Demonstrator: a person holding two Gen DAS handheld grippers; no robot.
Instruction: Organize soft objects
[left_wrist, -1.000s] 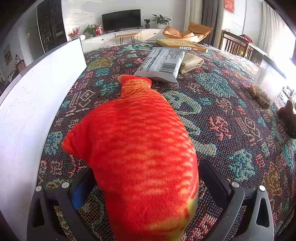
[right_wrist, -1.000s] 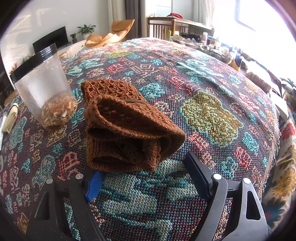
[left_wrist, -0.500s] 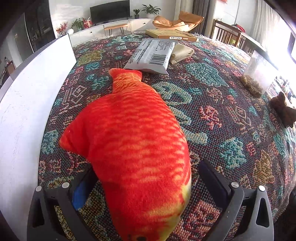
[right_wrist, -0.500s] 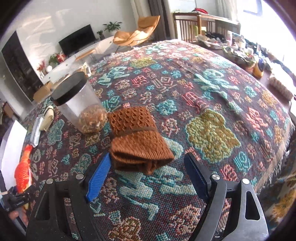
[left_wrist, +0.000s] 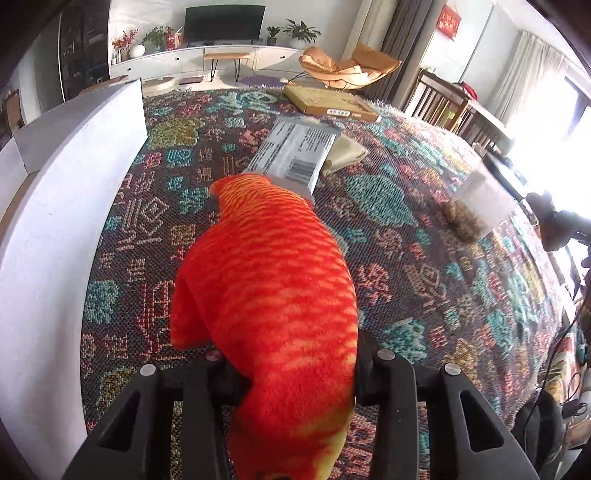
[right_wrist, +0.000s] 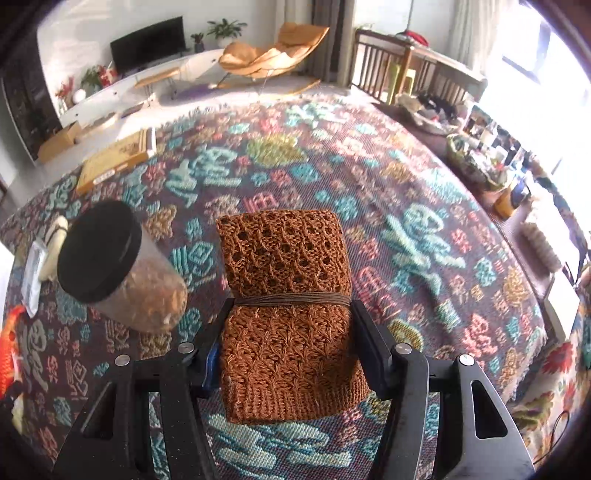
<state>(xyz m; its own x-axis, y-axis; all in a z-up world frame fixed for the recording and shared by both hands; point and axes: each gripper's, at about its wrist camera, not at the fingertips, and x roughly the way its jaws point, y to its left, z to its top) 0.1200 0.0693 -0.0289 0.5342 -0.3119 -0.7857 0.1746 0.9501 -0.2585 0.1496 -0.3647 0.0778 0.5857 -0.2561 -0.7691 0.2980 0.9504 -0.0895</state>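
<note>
Plush fish (left_wrist: 273, 295) and knitted bundle (right_wrist: 288, 314), loose before, now squeezed between just-closed jaws.

The plush fish (left_wrist: 273, 291) was bright red-orange with paler orange stripes and a yellowish patch at its near end. It stretched lengthwise away from the camera, its far end overlapping the edge of a grey packet, one fin sticking out to the left. The knitted brown cloth (right_wrist: 288, 306) was an openwork bundle, folded thick and cinched across its middle by a thin brown band.
</note>
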